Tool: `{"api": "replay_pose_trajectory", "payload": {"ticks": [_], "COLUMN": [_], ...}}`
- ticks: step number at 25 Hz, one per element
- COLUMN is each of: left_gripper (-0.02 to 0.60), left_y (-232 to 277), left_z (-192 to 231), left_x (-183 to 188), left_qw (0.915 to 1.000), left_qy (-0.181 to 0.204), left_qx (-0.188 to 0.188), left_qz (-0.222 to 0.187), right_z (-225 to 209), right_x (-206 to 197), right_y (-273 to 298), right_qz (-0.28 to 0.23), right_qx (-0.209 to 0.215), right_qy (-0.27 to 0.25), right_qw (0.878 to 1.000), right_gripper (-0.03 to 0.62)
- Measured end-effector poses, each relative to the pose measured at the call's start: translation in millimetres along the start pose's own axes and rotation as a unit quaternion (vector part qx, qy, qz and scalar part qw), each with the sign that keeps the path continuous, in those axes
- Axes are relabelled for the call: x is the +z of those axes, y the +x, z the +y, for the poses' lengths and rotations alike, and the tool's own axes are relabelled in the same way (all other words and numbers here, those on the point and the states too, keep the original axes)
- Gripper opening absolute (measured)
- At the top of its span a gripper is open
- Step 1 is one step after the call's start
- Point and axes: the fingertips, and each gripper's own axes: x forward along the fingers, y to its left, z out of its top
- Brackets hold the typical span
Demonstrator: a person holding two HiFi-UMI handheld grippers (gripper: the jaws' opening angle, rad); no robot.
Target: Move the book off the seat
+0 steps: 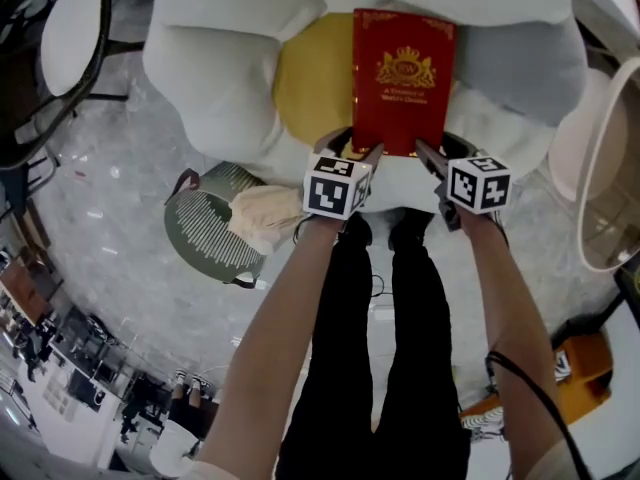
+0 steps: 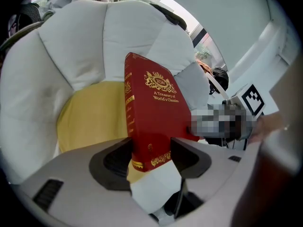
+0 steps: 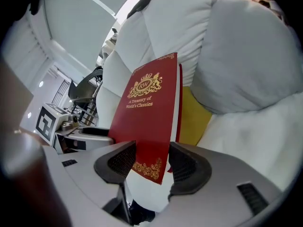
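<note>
The book (image 1: 402,78), red with a gold crest, was held tilted over the middle of the seat's (image 1: 400,183) front edge. Its far end was raised towards the backrest. Whether that far end touched the yellow cushion (image 1: 310,83) behind it could not be told. In the head view its near edge was covered by the two marker cubes, and the gold title was too small to be read there. In the gripper views the title could be read as "A Treasury of World's Classics". The back cover was shown in no view.

The left gripper (image 1: 362,148) was clenched on the near spine corner, with one pad against the spine side and the other on the front cover. The right gripper (image 1: 432,158) was clamped on the near page-edge corner, where white pages were seen between the covers.

The yellow cushion was flanked by puffed white cushions (image 1: 220,78) and a grey cushion (image 1: 520,63), and much of it was hidden by the book. Black trousers (image 1: 390,348) were seen below the grippers. On the pale stone floor (image 1: 120,228), left of the seat's front edge, a round green stool (image 1: 205,238) was partly covered by a beige cloth (image 1: 265,216).
</note>
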Motion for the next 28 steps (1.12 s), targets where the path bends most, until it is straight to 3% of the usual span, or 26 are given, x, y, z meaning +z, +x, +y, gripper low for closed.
{"api": "replay_pose_trajectory", "payload": {"ticks": [12, 20, 28], "left_gripper": [0.252, 0.25, 0.246], "left_y": [-107, -160, -191], "left_z": [-45, -71, -115], "left_x": [33, 39, 45], "left_qw": [0.9997, 0.9977, 0.9929], "left_qy": [0.017, 0.061, 0.109], "left_qx": [-0.014, -0.028, -0.045], "left_qz": [-0.014, 0.0, 0.012], "right_z": [77, 117, 128], "right_x": [29, 24, 15], "right_y": [-89, -136, -189], "right_qz": [-0.028, -0.064, -0.097], "right_qx": [-0.004, -0.01, -0.019], "right_qy": [0.008, 0.035, 0.064], "right_qw": [1.0, 0.997, 0.993], "right_gripper": [0.235, 0.235, 0.235]}}
